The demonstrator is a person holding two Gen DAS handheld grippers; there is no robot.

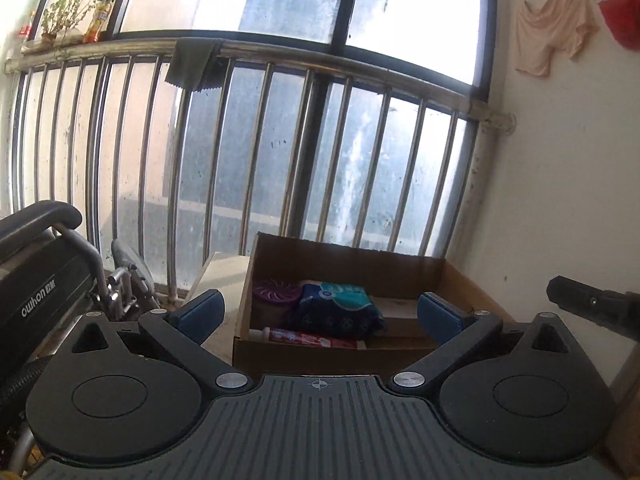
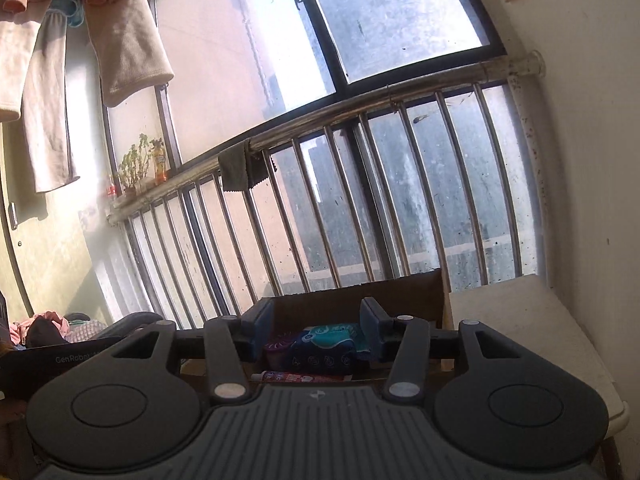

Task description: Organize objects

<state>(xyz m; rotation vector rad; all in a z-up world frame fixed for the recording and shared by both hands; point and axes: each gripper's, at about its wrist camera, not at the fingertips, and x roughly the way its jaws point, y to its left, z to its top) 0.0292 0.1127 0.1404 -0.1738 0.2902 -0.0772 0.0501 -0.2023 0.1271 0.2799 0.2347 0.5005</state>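
Observation:
An open cardboard box [image 1: 360,260] stands by the window railing. Inside lie a purple round disc [image 1: 276,290], a dark blue and teal tissue pack [image 1: 336,308] and a red toothpaste tube [image 1: 308,338]. My left gripper [image 1: 320,312] is open and empty, held in front of the box. My right gripper [image 2: 316,332] is open and empty, also in front of the box [image 2: 400,288]; the tissue pack [image 2: 324,348], the disc [image 2: 276,346] and the tube [image 2: 304,377] show between its fingers. The right gripper's tip shows at the right edge of the left wrist view [image 1: 588,304].
A metal railing [image 1: 280,140] and window run behind the box. A folded wheelchair [image 1: 44,280] stands at the left. A white wall [image 1: 568,180] is at the right. A white surface [image 2: 520,320] lies right of the box. Clothes [image 2: 120,40] hang overhead.

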